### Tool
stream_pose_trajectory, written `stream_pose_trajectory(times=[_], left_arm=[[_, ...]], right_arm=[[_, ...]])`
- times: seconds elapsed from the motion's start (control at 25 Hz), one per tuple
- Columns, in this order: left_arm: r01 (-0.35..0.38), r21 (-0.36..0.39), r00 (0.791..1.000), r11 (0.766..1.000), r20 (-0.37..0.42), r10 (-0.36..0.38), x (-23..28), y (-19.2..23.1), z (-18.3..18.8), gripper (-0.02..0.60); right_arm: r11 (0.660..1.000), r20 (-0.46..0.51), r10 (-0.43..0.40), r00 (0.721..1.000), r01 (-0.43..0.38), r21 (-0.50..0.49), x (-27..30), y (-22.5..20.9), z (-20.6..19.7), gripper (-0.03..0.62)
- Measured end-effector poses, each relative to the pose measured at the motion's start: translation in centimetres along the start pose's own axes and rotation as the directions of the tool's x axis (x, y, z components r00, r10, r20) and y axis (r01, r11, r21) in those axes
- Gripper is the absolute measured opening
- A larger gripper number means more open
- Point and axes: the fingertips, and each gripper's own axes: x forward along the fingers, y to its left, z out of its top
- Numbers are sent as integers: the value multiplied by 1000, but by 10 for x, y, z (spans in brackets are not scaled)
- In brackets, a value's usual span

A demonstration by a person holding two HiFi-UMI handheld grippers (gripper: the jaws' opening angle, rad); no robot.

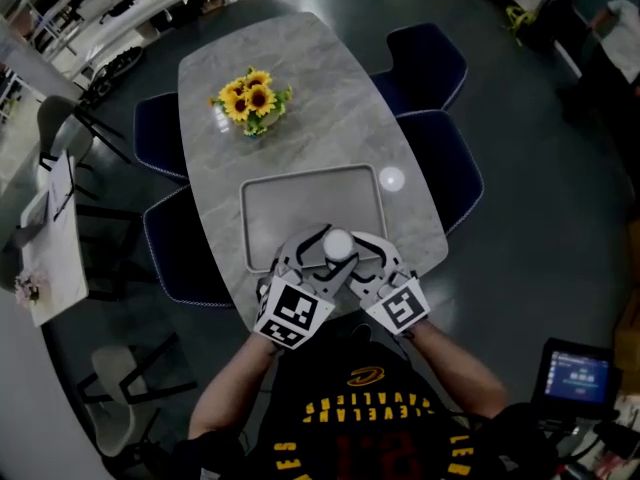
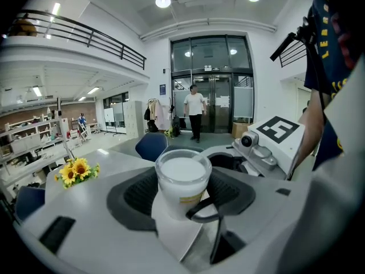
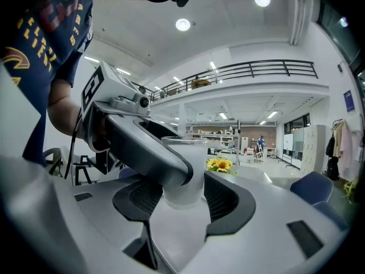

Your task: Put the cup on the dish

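The cup [image 1: 338,244], white with a clear rim, is over the near part of the grey tray [image 1: 262,218], between both grippers. My left gripper [image 1: 322,249] comes in from the left and is shut on the cup [image 2: 182,181], which fills the hollow between its black pads. My right gripper [image 1: 357,251] closes round the same cup [image 3: 185,170] from the right. One finger of the left gripper [image 3: 142,147] crosses in front of the cup in the right gripper view. The dish [image 1: 391,179], small, round and white, lies on the table right of the tray.
A bunch of sunflowers [image 1: 254,98] stands at the far part of the grey marble table [image 1: 320,78]. Dark blue chairs [image 1: 430,63] stand along both long sides. The person's body is at the near table edge. A screen [image 1: 575,376] glows at lower right.
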Motion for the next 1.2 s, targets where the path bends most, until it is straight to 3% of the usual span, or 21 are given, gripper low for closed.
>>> stream_pose_trajectory(times=[0.28,0.84,1.2], left_arm=[[-10,19,1000,1000,-30,10,15,23,-29,267],[-6,-24,997,1000,-81,4,33,60,-68,267],[-29,-58,992,998,-128,21,66,97,-112,267]], right_arm=[[998,-55,-33,998,30,-58,28,-9,-24,232],[999,-130,-21,991,17,-35,70,-15,-62,232],[1000,-169,27,985,-29,-10,111,-32,-110,233]])
